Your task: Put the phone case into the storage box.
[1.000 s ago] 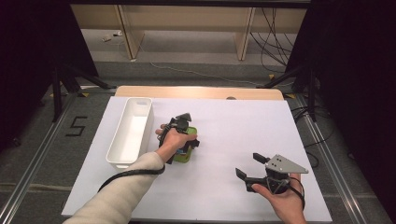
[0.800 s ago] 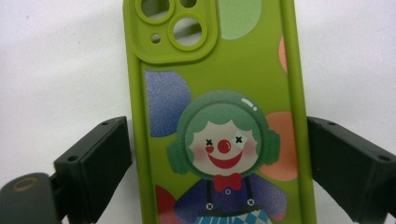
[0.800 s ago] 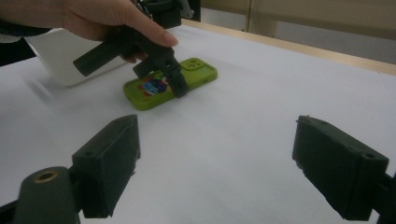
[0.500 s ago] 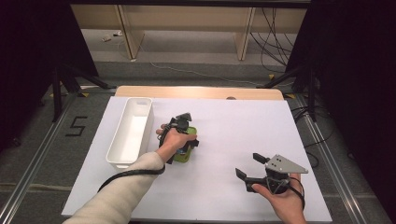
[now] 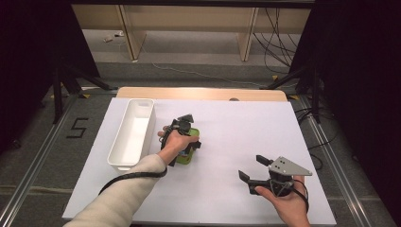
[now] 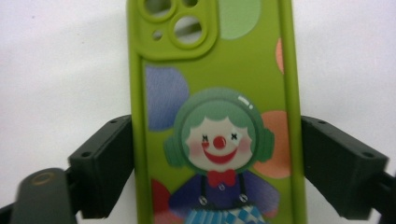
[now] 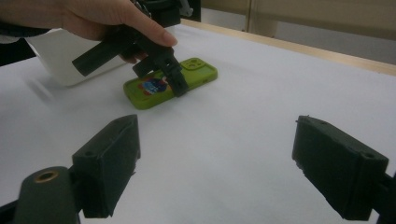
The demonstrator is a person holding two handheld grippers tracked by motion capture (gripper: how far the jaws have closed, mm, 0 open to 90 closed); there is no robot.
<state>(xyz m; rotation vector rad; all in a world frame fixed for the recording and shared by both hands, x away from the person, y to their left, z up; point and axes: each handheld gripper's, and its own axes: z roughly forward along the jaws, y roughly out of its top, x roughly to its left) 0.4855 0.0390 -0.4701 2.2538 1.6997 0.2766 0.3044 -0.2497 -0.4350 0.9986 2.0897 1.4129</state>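
Phone case [image 6: 217, 116], L gripper [image 6: 217, 154] fingers astride

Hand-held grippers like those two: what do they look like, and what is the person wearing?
Each hand-held gripper, left and right, is black with two blocky jaws. The right one carries a grey three-cornered plate with small holes. A black cable trails from the left one along a cream long sleeve. The right forearm is bare.

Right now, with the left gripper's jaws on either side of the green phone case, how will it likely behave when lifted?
The phone case lies flat, so rolling or tipping seems unlikely. The left gripper meets its long smooth edges; these look rubbery, so slipping looks unlikely. The camera holes show table through them, suggesting it is empty: probably light and somewhat bendy if squeezed.
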